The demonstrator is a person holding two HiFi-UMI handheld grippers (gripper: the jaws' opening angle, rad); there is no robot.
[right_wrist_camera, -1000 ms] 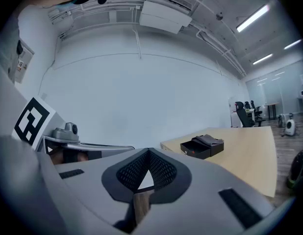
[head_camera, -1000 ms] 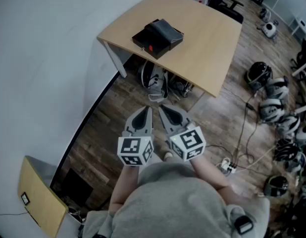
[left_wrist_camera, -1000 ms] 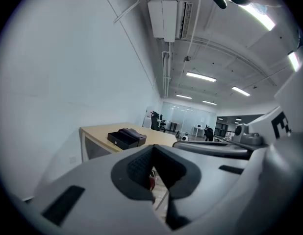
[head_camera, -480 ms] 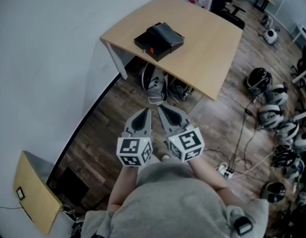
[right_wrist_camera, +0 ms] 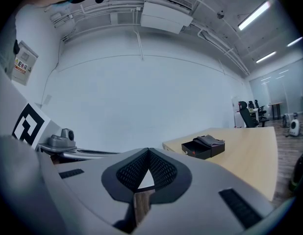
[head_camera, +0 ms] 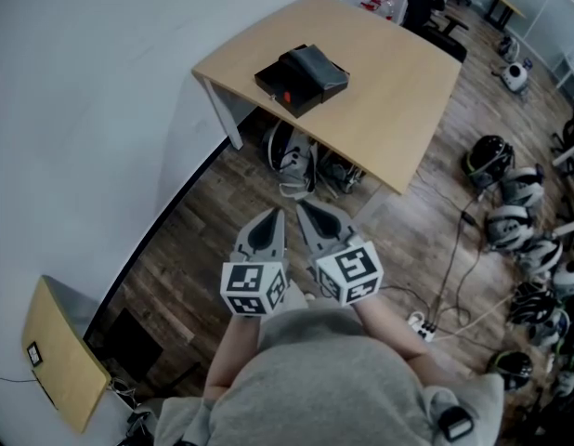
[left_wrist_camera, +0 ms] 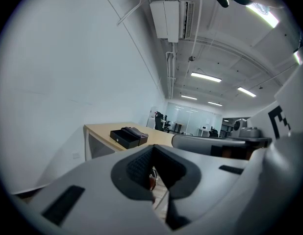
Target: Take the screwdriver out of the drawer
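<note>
A small black drawer box stands on the light wooden table, its drawer pulled partly out with something red showing inside. No screwdriver can be made out from here. The box also shows far off in the left gripper view and in the right gripper view. My left gripper and right gripper are held side by side in front of my body, over the floor and well short of the table. Both are shut with nothing between the jaws.
The white wall runs along the left. Bags sit under the table. Several helmets lie on the wood floor at the right, with cables and a power strip nearer me. A wooden board stands at lower left.
The head view has drifted slightly, so the table sits a little further right. Both grippers keep their place and stay shut.
</note>
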